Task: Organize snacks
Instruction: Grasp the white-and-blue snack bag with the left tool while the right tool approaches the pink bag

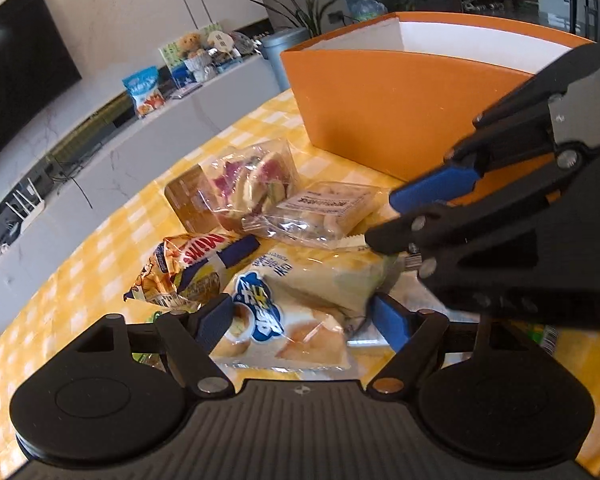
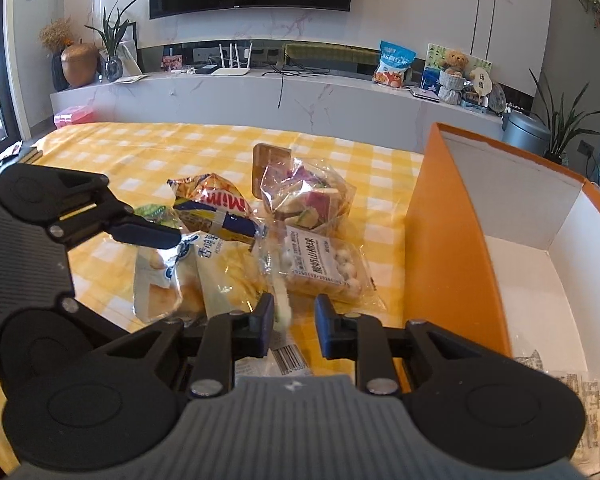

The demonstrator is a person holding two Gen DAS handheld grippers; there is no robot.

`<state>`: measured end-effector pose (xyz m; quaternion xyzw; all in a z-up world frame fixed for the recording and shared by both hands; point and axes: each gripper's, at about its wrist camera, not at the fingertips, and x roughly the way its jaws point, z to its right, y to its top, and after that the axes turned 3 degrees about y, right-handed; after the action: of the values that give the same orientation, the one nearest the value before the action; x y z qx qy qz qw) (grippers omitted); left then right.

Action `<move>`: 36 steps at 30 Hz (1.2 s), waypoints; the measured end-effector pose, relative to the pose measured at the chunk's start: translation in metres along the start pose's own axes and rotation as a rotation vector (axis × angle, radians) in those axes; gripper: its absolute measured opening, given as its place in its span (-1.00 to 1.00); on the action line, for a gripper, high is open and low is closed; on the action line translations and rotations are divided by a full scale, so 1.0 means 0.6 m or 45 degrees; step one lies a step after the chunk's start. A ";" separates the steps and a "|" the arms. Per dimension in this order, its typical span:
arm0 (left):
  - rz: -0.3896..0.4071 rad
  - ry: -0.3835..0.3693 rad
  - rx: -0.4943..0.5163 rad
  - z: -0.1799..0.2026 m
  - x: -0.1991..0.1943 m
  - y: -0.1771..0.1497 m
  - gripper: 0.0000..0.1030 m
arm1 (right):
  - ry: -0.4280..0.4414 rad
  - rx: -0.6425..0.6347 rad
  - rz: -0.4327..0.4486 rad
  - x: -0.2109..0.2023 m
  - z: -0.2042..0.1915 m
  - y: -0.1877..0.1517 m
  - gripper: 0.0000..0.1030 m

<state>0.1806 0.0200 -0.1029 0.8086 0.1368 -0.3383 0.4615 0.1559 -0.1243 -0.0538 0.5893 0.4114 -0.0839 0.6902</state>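
Snack packets lie in a heap on the yellow checked tablecloth (image 1: 100, 248). My left gripper (image 1: 304, 320) is open wide, its pads on either side of a white bread packet with a blue logo (image 1: 276, 332) without touching it. My right gripper (image 2: 295, 318) has its jaws a narrow gap apart. The cream end seal of a yellowish packet (image 2: 228, 280) stands against its left pad, and the other pad is clear of it. In the left wrist view the right gripper (image 1: 384, 220) reaches in from the right. The orange box (image 2: 452, 240) stands to the right.
A Mimi bag (image 2: 220, 204), a clear bag of colourful pieces (image 2: 308, 196), a labelled clear pack of round balls (image 2: 324, 268) and a small brown box (image 2: 270, 164) lie behind. A white packet (image 2: 580, 400) lies inside the orange box. A marble ledge runs behind the table.
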 end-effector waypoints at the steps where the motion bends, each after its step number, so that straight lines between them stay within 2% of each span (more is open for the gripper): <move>1: 0.001 -0.001 -0.009 -0.001 0.000 0.001 0.86 | 0.006 -0.001 0.000 0.001 0.000 -0.001 -0.60; 5: -0.009 -0.050 -0.101 -0.015 0.006 0.001 0.86 | 0.018 0.000 0.002 0.006 0.000 0.001 -0.60; 11: -0.013 -0.105 -0.199 -0.031 0.004 -0.005 0.72 | 0.050 0.008 -0.005 0.008 0.002 0.004 -0.61; 15: -0.013 -0.077 -0.211 -0.029 -0.006 -0.004 0.44 | 0.056 0.013 -0.010 0.007 0.003 0.007 -0.61; 17: -0.007 -0.077 -0.261 -0.032 -0.012 -0.004 0.22 | 0.043 0.001 -0.001 0.002 0.001 0.008 -0.60; 23: 0.023 -0.037 -0.406 -0.040 -0.036 -0.007 -0.12 | 0.023 -0.006 0.028 -0.012 0.004 0.019 -0.59; 32: 0.125 -0.012 -0.723 -0.101 -0.106 -0.016 -0.18 | 0.048 -0.023 0.040 -0.023 0.012 0.053 -0.58; 34: 0.121 -0.007 -0.790 -0.121 -0.116 -0.014 -0.18 | 0.048 -0.022 0.037 -0.019 0.013 0.063 -0.38; 35: 0.113 -0.012 -0.826 -0.133 -0.117 -0.013 -0.18 | 0.044 -0.025 0.039 -0.015 0.013 0.068 -0.17; 36: 0.105 -0.026 -0.850 -0.144 -0.117 -0.011 -0.18 | 0.048 -0.025 0.041 -0.011 0.015 0.075 -0.11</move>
<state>0.1620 0.1026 -0.0303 0.6143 0.2028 -0.2639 0.7155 0.1830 -0.1213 -0.0163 0.5904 0.4157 -0.0576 0.6894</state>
